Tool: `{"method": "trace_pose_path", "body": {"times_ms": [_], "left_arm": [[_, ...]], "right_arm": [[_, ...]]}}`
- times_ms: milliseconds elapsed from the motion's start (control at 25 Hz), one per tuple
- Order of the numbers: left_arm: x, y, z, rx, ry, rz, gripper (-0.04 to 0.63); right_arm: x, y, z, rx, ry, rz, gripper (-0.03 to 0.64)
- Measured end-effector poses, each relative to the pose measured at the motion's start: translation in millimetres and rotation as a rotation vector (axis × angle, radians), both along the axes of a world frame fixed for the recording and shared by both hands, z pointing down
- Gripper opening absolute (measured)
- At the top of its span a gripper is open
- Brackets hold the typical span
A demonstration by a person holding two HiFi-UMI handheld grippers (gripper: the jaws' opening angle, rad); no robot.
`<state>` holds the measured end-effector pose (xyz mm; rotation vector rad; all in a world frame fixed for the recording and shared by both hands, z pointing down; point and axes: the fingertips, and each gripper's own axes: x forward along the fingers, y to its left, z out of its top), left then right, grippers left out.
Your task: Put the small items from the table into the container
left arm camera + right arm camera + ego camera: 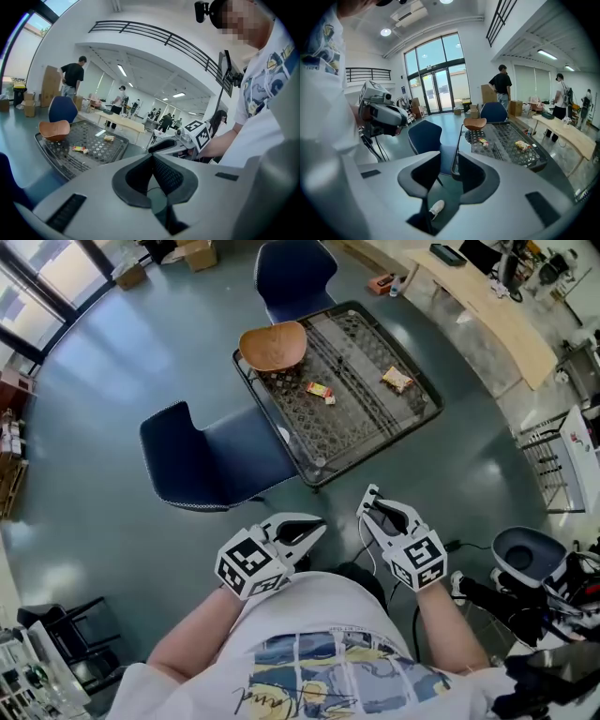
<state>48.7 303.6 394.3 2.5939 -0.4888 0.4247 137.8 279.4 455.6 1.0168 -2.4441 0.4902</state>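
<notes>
A person in a white T-shirt (319,634) stands short of a black mesh table (356,404), a gripper in each hand. Both forearms are cut off by the bottom of the head view. The shirt hides everything below the chest, apart from one white shoe (437,208) seen between the jaws in the right gripper view.

The print on the small items is too small to read.

On the table are one orange-brown bowl (274,346), at the far left corner, and two small items. A red-and-yellow packet (320,389) lies just beside the bowl, and a yellow packet (397,380) lies well apart towards the right edge (neither is in the bowl). Two blue chairs flank the table, one (202,460) at its left side and one (292,273) beyond its far end.

The left gripper (319,529) has its jaws together, the dark pads meeting at the tip with nothing between them. The right gripper (367,501) has its jaws apart, with only floor, chair and table edge visible through the gap. Both grippers hang near the person's chest, touching neither the table nor the packets.
</notes>
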Motion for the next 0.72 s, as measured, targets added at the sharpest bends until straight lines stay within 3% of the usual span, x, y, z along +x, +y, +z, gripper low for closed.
{"method": "trace_pose_path", "body": {"times_ms": [200, 400, 720], "left_arm": [[-37.7, -52.7, 4.2, -0.022, 0.010, -0.010, 0.008], [-31.6, -103.0, 15.1, -0.044, 0.027, -0.056, 0.008], [2.4, -202.6, 18.5, -0.086, 0.032, -0.202, 0.009]], "right_arm": [[-23.3, -62.1, 7.3, 0.006, 0.038, 0.037, 0.100], [-6.1, -131.0, 32.8, -0.005, 0.107, 0.004, 0.100], [-6.7, -261.4, 104.8, -0.010, 0.280, -0.269, 0.124]]}}
